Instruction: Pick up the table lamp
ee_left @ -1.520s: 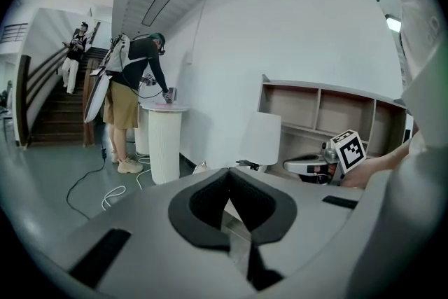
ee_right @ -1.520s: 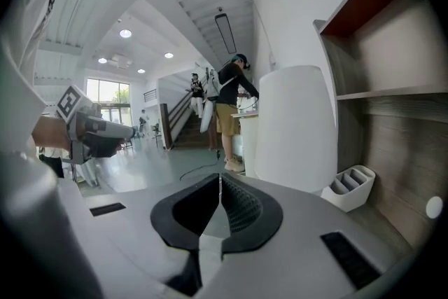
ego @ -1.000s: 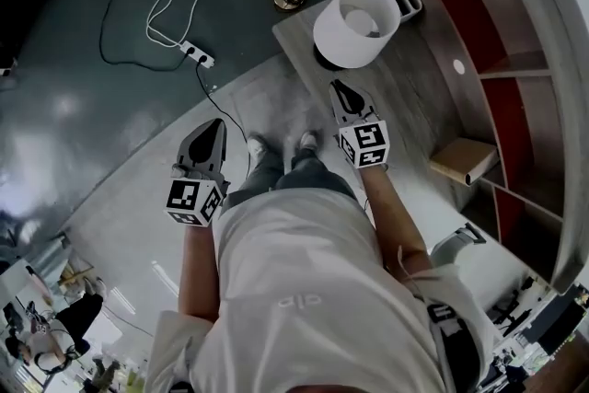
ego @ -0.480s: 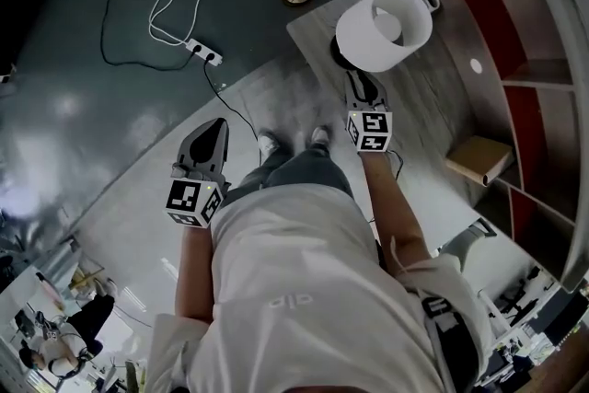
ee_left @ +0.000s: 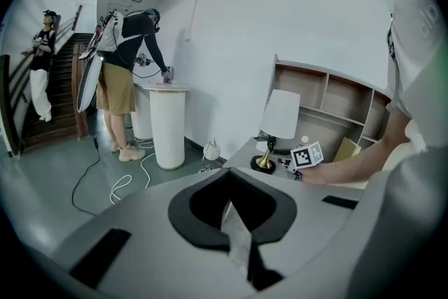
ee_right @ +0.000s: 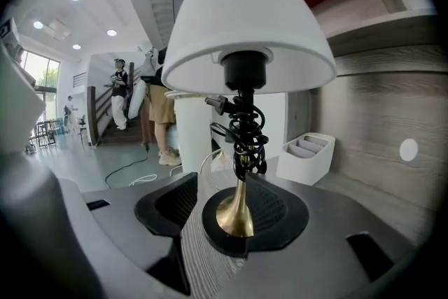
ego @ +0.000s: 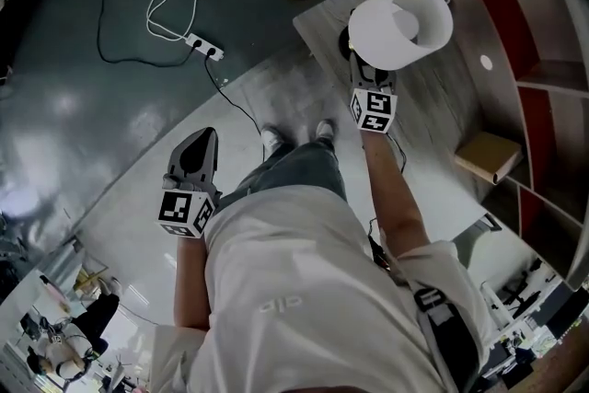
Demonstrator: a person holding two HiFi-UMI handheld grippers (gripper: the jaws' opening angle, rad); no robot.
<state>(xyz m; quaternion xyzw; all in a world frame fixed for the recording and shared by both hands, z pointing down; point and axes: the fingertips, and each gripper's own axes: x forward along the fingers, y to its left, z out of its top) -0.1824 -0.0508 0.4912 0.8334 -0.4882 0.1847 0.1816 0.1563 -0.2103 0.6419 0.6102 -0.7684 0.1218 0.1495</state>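
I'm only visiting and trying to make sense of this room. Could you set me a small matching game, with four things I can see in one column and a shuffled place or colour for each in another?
Things
1. lamp shade
2. lamp stem
3. power strip
4. divided tray

Place or colour
A. lying on the floor
B. brass-coloured
C. on the tabletop, near the lamp
D. topmost part of the lamp

Pairs: 1-D, 2-B, 3-A, 4-C
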